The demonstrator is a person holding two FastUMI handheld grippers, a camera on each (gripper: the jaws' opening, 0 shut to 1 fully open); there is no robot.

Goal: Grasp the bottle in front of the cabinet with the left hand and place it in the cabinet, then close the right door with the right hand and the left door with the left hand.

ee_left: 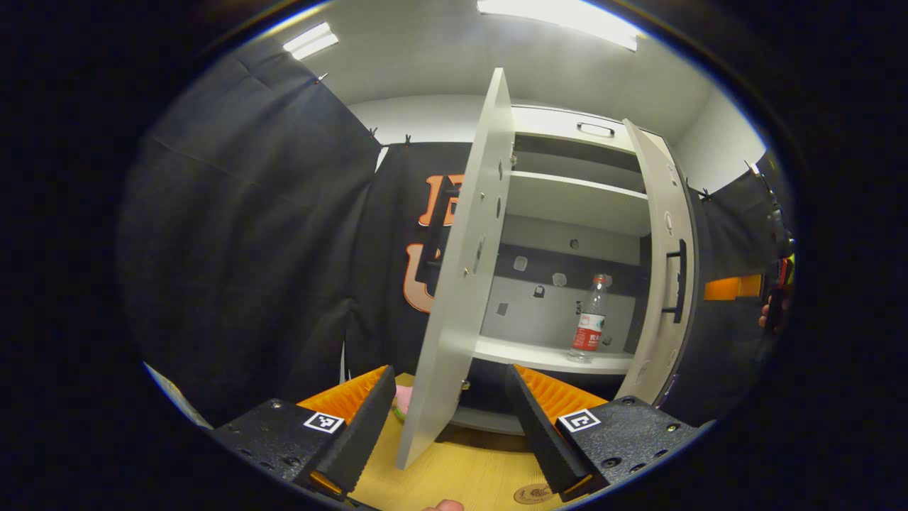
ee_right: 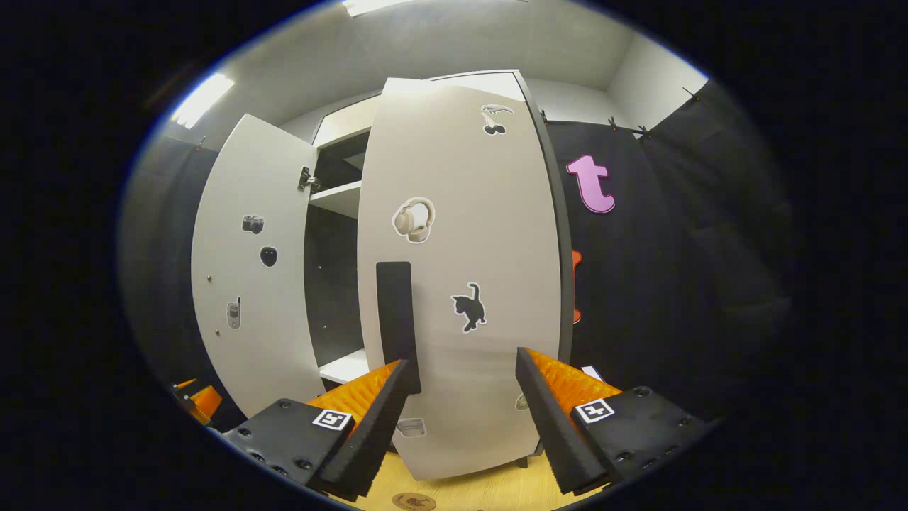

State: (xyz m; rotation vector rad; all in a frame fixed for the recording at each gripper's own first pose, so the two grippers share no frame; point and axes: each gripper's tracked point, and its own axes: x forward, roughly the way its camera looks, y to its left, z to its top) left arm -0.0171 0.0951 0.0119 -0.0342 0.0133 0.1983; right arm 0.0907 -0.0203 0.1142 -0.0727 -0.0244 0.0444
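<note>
**Bottle shelved, both doors yet to be shut**

In the left gripper view, the left gripper (ee_left: 450, 426) sits at the bottom with its jaws spread wide and nothing between them; the lower edge of the left door (ee_left: 468, 270) stands just beyond the gap. That door is swung well out, seen nearly edge-on. To its right the cabinet (ee_left: 567, 195) is open, and the bottle (ee_left: 589, 319) stands upright on the lower shelf (ee_left: 525, 355), towards the right side of the compartment, clear of both grippers. Further right is the right door (ee_left: 667, 270), partly open, with its dark handle (ee_left: 679, 277) facing in. At the far right edge a hand (ee_left: 770, 312) holds something dark, too small to make out.

In the right gripper view, the left door (ee_right: 248, 270) hangs wide open at the left, then comes the dark gap of the cabinet interior, then the right door (ee_right: 461, 270), its stickered face turned to the camera and its long dark handle (ee_right: 396, 319) just ahead of the right gripper (ee_right: 461, 419). That gripper's jaws are also wide apart and hold nothing; whether a finger touches the door I cannot tell.

By my reading, the placing is done. The right door looks part-way closed at most, and the left door remains fully to do
</note>
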